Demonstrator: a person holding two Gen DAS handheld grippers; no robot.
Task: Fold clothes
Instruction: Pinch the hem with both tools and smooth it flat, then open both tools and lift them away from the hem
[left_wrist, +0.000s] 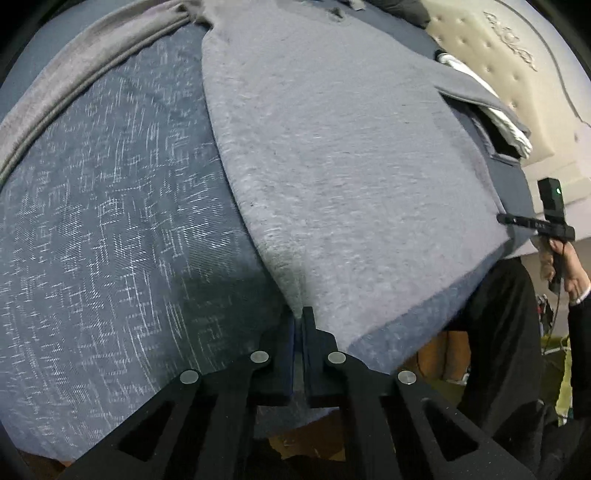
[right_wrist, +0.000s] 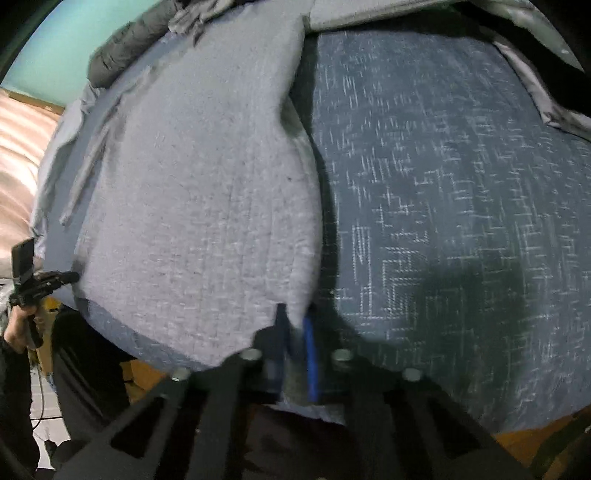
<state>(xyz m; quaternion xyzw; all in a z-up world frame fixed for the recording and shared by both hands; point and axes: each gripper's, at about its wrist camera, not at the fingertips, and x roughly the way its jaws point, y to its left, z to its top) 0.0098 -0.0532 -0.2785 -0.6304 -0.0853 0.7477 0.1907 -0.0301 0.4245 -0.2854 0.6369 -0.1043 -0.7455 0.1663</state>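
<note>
A light grey fleecy garment (left_wrist: 332, 177) lies spread on a bed covered with a dark blue patterned cover (left_wrist: 110, 221). My left gripper (left_wrist: 299, 317) is shut on the garment's near left corner, the cloth pinched between its fingers. In the right wrist view the same grey garment (right_wrist: 199, 221) fills the left half, and my right gripper (right_wrist: 295, 321) is shut on its near right corner. The other hand-held gripper shows at the edge of each view: the right one (left_wrist: 535, 223) and the left one (right_wrist: 55, 278), each against the garment's edge.
A taupe blanket strip (left_wrist: 85, 74) runs along the bed's far left. A beige tufted headboard (left_wrist: 517, 59) and white folded cloth (left_wrist: 498, 114) lie at the right. A dark puffy item (right_wrist: 129, 40) sits at the bed's far end. The person's dark trousers (left_wrist: 498, 332) stand by the bed edge.
</note>
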